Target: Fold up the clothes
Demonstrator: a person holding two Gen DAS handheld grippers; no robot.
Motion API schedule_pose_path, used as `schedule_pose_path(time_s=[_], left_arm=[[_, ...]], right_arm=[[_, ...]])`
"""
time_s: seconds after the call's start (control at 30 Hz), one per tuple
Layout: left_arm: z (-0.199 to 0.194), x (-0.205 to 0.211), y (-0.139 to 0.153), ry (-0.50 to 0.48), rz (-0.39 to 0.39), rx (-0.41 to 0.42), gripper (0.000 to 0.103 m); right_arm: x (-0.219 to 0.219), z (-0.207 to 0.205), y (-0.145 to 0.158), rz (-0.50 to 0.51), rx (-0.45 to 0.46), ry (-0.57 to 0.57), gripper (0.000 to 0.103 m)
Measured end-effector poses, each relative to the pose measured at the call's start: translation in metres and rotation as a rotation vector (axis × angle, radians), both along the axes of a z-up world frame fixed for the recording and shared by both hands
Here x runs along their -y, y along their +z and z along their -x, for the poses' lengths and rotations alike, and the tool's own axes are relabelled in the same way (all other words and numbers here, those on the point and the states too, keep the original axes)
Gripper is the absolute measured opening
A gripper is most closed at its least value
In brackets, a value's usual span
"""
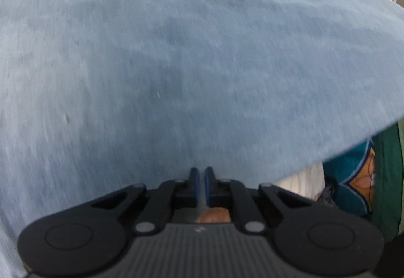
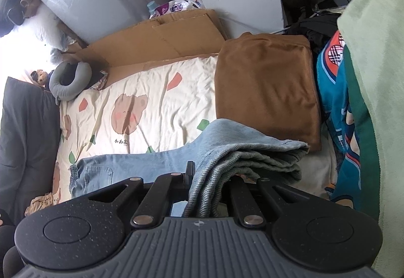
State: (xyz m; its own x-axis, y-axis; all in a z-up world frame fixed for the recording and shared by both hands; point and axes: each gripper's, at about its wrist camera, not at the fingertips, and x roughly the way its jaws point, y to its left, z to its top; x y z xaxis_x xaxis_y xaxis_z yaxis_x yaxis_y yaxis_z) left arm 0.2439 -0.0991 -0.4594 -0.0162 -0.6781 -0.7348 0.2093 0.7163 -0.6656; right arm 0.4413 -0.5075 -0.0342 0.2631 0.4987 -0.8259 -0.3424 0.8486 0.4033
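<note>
Light blue jeans (image 1: 176,63) fill nearly the whole left wrist view, blurred and close to the lens. My left gripper (image 1: 201,172) has its blue-padded fingers pressed together, with a thin strip of denim pinched between them. In the right wrist view the jeans (image 2: 156,159) lie across the bed, a back pocket showing at the left. A bunch of folded denim layers (image 2: 252,159) runs back into my right gripper (image 2: 202,173), which is shut on them. Its left finger (image 2: 190,169) shows; the cloth hides the other.
A cream bedsheet (image 2: 151,91) with bear prints lies under the jeans. A folded brown cloth (image 2: 265,91) sits just beyond them. Teal patterned fabric (image 2: 338,111) and pale green cloth (image 2: 378,51) hang at the right. Cardboard (image 2: 156,38) and a grey neck pillow (image 2: 68,81) lie behind.
</note>
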Motion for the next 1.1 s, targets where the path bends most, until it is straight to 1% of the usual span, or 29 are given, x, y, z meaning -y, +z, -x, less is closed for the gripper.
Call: schedule_pose_path(time_s=[0.17, 0.4, 0.57, 0.6, 0.67, 0.73, 0.87, 0.93, 1.03, 1.1], left_arm=[[-0.028, -0.006, 0.002, 0.044, 0.009, 0.007, 0.004], [-0.059, -0.005, 0.003, 0.074, -0.005, 0.049, 0.004], [-0.091, -0.011, 0.003, 0.183, -0.023, 0.063, 0.004], [-0.089, -0.008, 0.001, 0.204, -0.025, 0.07, 0.004], [-0.103, -0.009, -0.004, 0.248, -0.029, 0.08, 0.004], [-0.102, -0.006, -0.007, 0.291, -0.03, 0.081, 0.004], [-0.136, 0.007, -0.014, 0.352, -0.045, 0.089, 0.004], [-0.146, 0.008, -0.021, 0.368, -0.044, 0.094, 0.004], [-0.147, 0.007, -0.024, 0.381, -0.024, 0.09, 0.004], [-0.135, -0.01, -0.014, 0.374, -0.008, 0.092, 0.012]], right_arm=[[-0.011, 0.002, 0.008, 0.009, 0.005, 0.016, 0.005], [-0.021, 0.001, 0.013, 0.019, 0.008, 0.027, 0.005], [-0.029, 0.001, 0.017, 0.023, 0.011, 0.044, 0.005], [-0.031, 0.0, 0.019, 0.024, 0.013, 0.049, 0.005], [-0.036, 0.0, 0.022, 0.025, 0.018, 0.06, 0.005], [-0.041, 0.0, 0.025, 0.023, 0.022, 0.072, 0.005], [-0.054, 0.001, 0.032, 0.022, 0.029, 0.09, 0.005], [-0.062, 0.002, 0.037, 0.019, 0.034, 0.105, 0.005], [-0.074, 0.004, 0.043, 0.009, 0.042, 0.131, 0.005], [-0.083, 0.005, 0.046, 0.004, 0.047, 0.148, 0.005]])
